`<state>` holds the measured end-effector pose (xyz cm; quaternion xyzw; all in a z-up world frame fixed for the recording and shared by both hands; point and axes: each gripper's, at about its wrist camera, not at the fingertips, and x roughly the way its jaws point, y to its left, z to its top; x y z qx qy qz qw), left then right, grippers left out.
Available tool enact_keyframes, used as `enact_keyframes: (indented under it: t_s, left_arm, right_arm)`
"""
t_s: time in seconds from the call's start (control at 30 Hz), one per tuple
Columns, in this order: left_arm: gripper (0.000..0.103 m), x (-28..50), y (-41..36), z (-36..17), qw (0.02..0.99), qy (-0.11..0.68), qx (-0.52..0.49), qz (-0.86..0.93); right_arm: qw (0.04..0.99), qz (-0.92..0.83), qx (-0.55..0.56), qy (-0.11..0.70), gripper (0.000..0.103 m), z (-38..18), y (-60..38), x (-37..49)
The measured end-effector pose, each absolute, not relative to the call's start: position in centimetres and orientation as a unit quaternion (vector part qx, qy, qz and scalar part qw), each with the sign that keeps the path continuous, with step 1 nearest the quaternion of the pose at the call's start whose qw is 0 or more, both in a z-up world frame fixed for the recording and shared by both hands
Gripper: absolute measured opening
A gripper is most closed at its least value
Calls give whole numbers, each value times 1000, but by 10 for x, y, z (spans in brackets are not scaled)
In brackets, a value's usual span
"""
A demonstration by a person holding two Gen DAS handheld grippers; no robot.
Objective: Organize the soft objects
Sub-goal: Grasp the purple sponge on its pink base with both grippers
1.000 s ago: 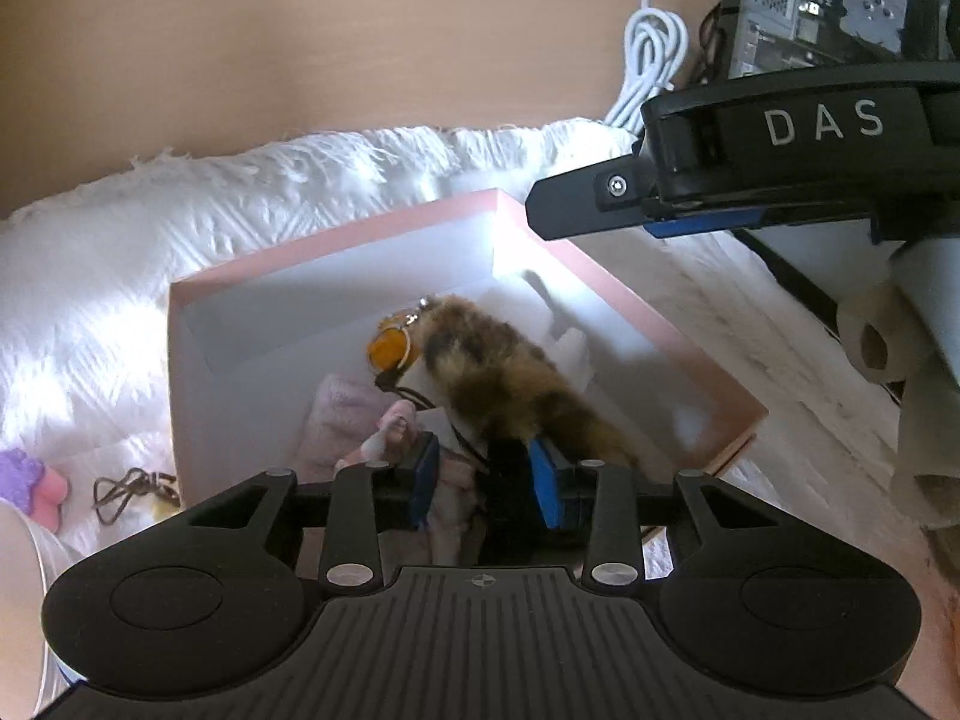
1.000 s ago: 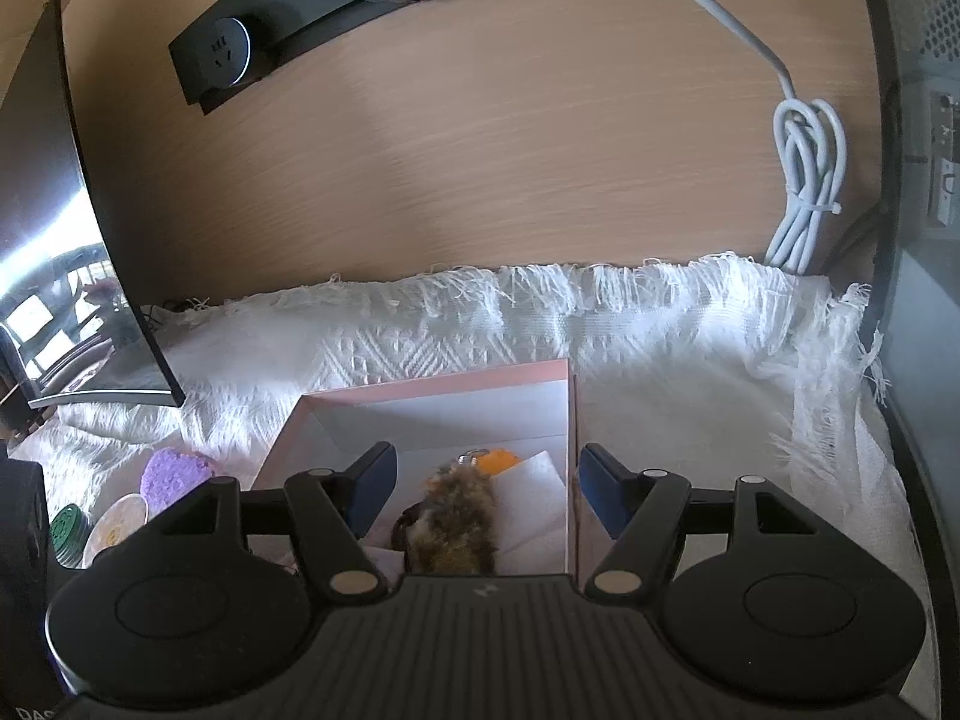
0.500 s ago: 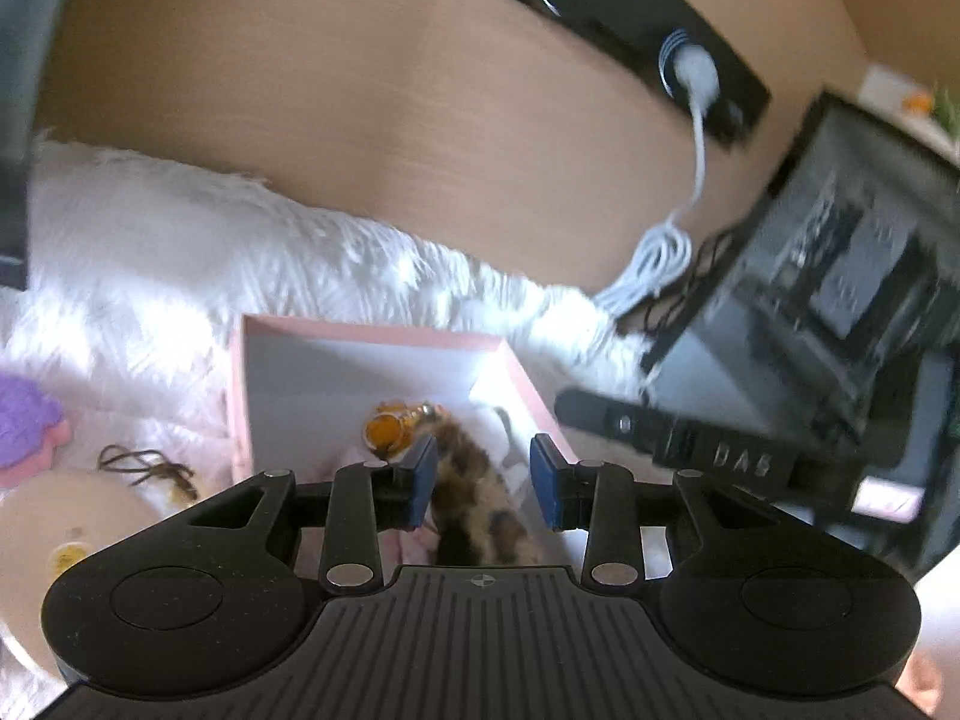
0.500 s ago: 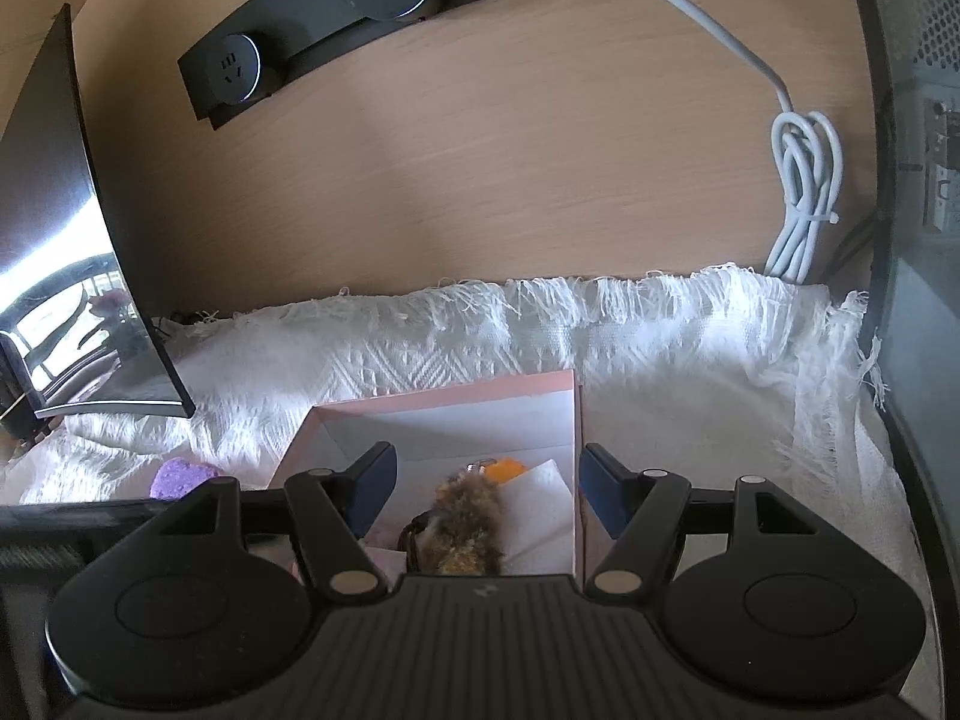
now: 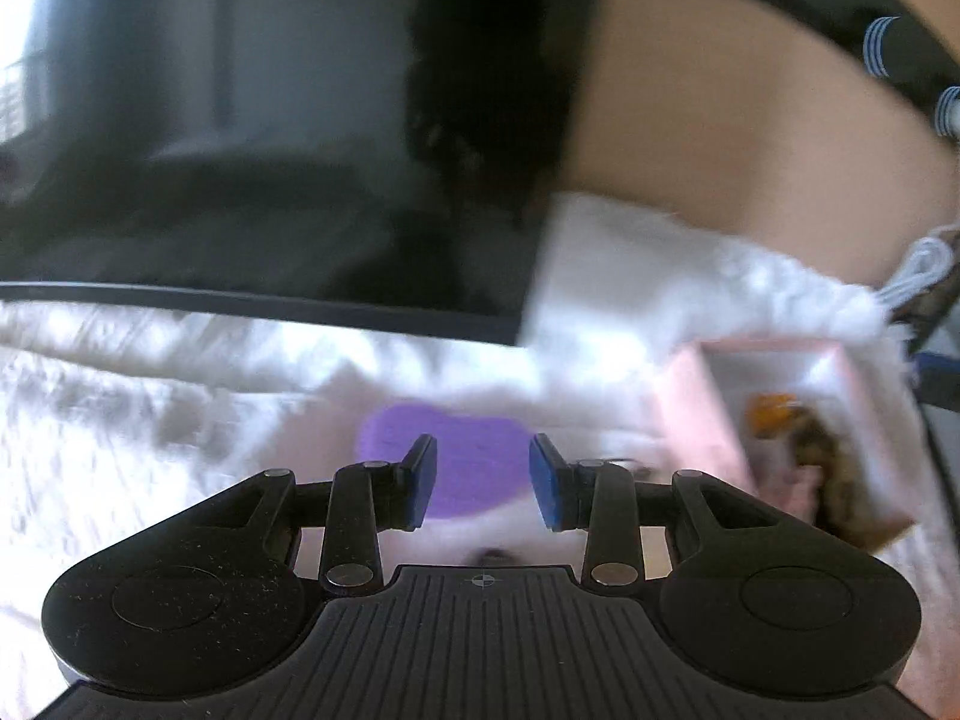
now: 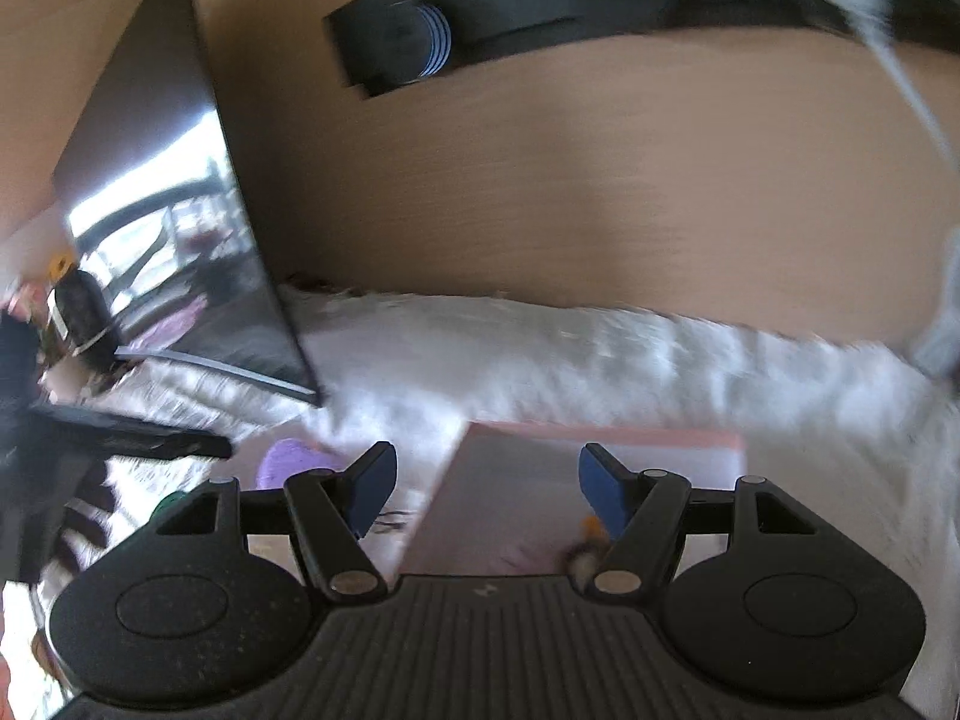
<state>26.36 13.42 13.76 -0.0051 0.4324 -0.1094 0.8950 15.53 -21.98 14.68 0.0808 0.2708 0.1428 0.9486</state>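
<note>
My left gripper (image 5: pixel 483 480) is open and empty, just above a purple soft toy (image 5: pixel 444 462) lying on the white fringed cloth (image 5: pixel 180 408). To its right the pink box (image 5: pixel 696 420) holds a brown furry toy (image 5: pixel 840 480) with an orange piece (image 5: pixel 771 411) and something pale pink. My right gripper (image 6: pixel 486 489) is open and empty, over the box's (image 6: pixel 600 435) left edge. The purple toy (image 6: pixel 291 459) shows left of it, and a bit of the furry toy (image 6: pixel 585 561) shows by the right finger. Both views are blurred.
A dark monitor (image 5: pixel 270 150) stands behind the cloth at the left, seen too in the right wrist view (image 6: pixel 180 240). A black power strip (image 6: pixel 510 18) is on the wooden wall. A white cable (image 5: pixel 924 264) hangs at the right. Small items (image 6: pixel 162 504) lie left of the box.
My left gripper let go of the furry toy in the box, opened and swung left over the purple toy. My right gripper stayed open and shifted left.
</note>
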Motion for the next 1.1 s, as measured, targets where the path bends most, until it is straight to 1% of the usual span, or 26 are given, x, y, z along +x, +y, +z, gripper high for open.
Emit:
enact_keyframes:
  t_s: [0.13,0.23,0.33,0.37,0.43,0.47,0.53,0.6,0.67,0.83,0.93,1.1]
  left_arm:
    - [38,305,175,115,867,482,-51,-117]
    - [38,327,200,92,835,524,-98,-132]
    - [38,340,219,73,808,545,-145,-173]
    - [38,343,222,69,802,550,-150,-179]
    - [37,352,228,62,797,555,-154,-183]
    - [37,356,230,58,794,556,-160,-186]
    - [37,363,233,51,787,557,-173,-200]
    - [36,370,233,46,783,552,-184,-219]
    - [36,376,234,43,780,549,-189,-232]
    - [36,382,228,38,771,542,-196,-270]
    - [42,377,217,45,775,535,-171,-291]
    - [46,356,199,69,793,513,-114,-308]
  right_arm:
    - [935,174,39,306,68,154,-180,180]
    - [907,206,35,366,68,152,-147,215]
    - [882,221,33,415,68,144,-112,254]
    - [873,224,28,432,66,139,-97,268]
    - [857,232,19,459,53,127,-73,289]
    - [850,239,18,470,43,122,-65,296]
    - [838,251,22,484,41,111,-50,311]
    - [831,253,18,495,35,100,-42,324]
    - [825,249,18,507,33,89,-39,334]
    - [812,252,29,525,32,72,-46,347]
    - [806,255,46,533,32,63,-54,351]
    - [802,276,59,527,32,65,-67,349]
